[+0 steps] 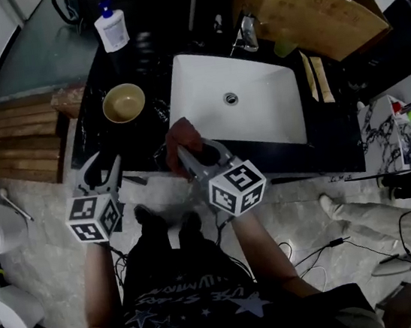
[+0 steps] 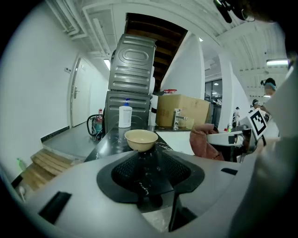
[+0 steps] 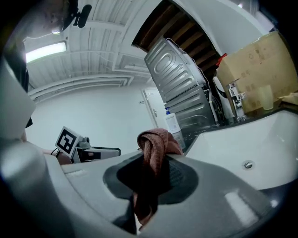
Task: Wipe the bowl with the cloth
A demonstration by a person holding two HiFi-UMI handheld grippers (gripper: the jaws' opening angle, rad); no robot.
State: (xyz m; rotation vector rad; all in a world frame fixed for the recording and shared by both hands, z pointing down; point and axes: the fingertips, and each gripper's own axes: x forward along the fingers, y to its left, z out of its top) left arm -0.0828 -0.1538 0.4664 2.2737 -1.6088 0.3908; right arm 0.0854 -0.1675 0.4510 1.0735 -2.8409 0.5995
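The yellowish bowl [image 1: 123, 103] sits upright on the black counter [image 1: 123, 147] near its left edge, beside the white sink [image 1: 259, 114]. The reddish cloth [image 1: 183, 137] is clamped in the right gripper [image 1: 195, 155] over the counter's front edge. The left gripper [image 1: 105, 170] has its jaws spread, with nothing between them.

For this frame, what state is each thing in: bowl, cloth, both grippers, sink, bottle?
bowl: upright, empty, on the black counter.
cloth: bunched, clamped in the right gripper.
left gripper: open, empty.
right gripper: shut on the cloth.
sink: empty.
soap bottle: upright on the counter.
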